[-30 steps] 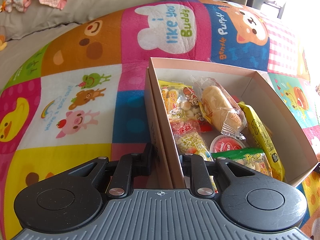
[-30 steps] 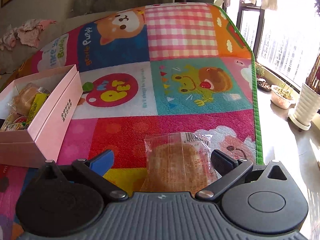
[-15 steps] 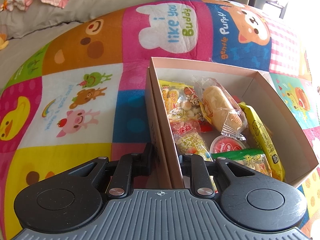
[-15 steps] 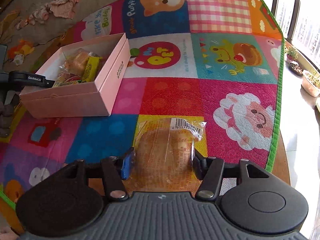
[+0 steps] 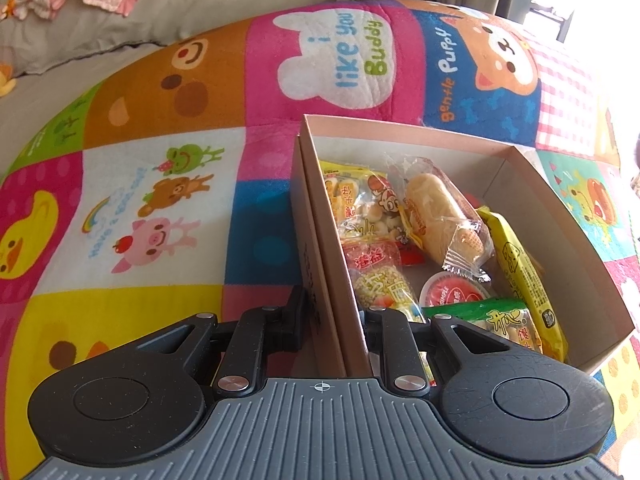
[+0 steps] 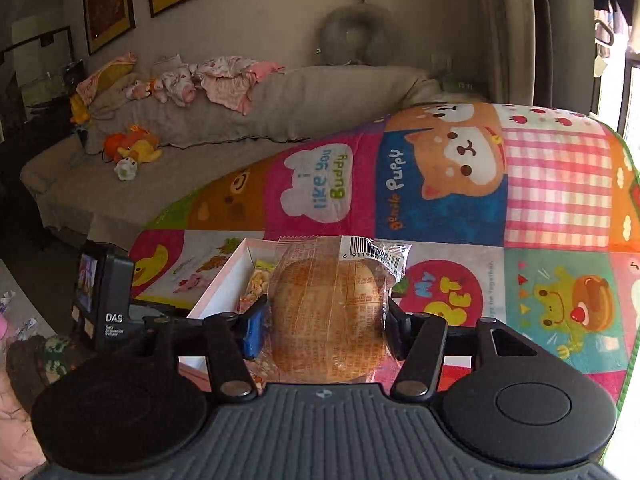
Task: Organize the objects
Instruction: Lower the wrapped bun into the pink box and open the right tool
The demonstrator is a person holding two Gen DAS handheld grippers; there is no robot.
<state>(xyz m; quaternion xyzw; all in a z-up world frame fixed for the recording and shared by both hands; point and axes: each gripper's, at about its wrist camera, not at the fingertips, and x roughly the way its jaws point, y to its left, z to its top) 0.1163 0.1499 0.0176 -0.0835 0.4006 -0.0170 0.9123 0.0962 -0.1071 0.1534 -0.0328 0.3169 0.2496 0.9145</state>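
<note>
Holding a pink box (image 5: 472, 142) of wrapped snacks (image 5: 400, 236) steady.
Our left gripper (image 5: 334, 314) pinches its wall; our right gripper (image 6: 326, 326) clamps a wrapped bun (image 6: 326, 316).

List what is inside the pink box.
Inside the pink box: a wrapped bread roll, yellow bar, red jelly cup, green pack and other snack packets. Anything beneath them is covered.
</note>
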